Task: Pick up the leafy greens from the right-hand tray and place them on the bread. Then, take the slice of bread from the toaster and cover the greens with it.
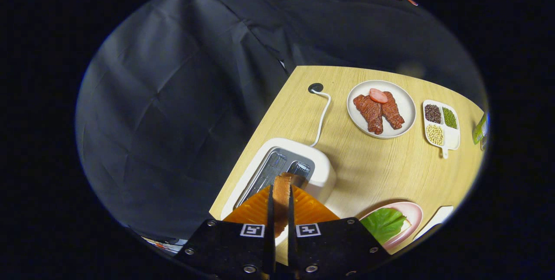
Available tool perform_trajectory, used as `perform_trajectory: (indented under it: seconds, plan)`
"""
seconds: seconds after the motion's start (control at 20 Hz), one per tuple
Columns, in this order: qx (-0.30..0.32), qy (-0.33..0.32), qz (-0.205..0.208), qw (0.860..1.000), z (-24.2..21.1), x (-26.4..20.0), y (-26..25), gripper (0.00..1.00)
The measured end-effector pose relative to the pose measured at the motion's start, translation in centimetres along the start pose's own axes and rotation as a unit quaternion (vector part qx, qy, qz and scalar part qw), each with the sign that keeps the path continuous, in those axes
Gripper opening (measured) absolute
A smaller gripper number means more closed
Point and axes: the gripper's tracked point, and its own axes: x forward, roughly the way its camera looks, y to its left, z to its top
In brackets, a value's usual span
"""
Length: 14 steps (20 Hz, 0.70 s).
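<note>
While the gripper [281, 204] stands nearly closed, both fingers pinching the bread slice [282, 193] edge-on above the toaster [321, 171], the leafy greens [383, 223] lie on the pink plate [412, 215] just right of the fingers, so the carry likely runs rightward

Bright tabletop [373, 167], dim dark backdrop, strong fisheye bending, soft blur toward edges

Bread slice [281, 195] btwn gripper [280, 210] fingers above toaster [299, 171], greens [383, 223] on plate [414, 215] right
</note>
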Motion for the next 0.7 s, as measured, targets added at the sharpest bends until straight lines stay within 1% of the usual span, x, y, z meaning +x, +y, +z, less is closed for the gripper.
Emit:
perform_trajectory:
  seconds: [0.25, 0.35, 0.55, 0.7]
  plan:
    - [0.0, -0.034, 0.028, 0.999, -0.1, -2.4, 0.1, 0.12]
    - [0.009, -0.037, 0.051, 0.998, -0.9, -3.4, 0.0, 0.12]
    - [0.024, -0.065, 0.086, 0.994, -0.8, -5.8, -0.1, 0.12]
    - [0.021, -0.087, 0.097, 0.991, -0.9, -7.5, -0.8, 0.12]
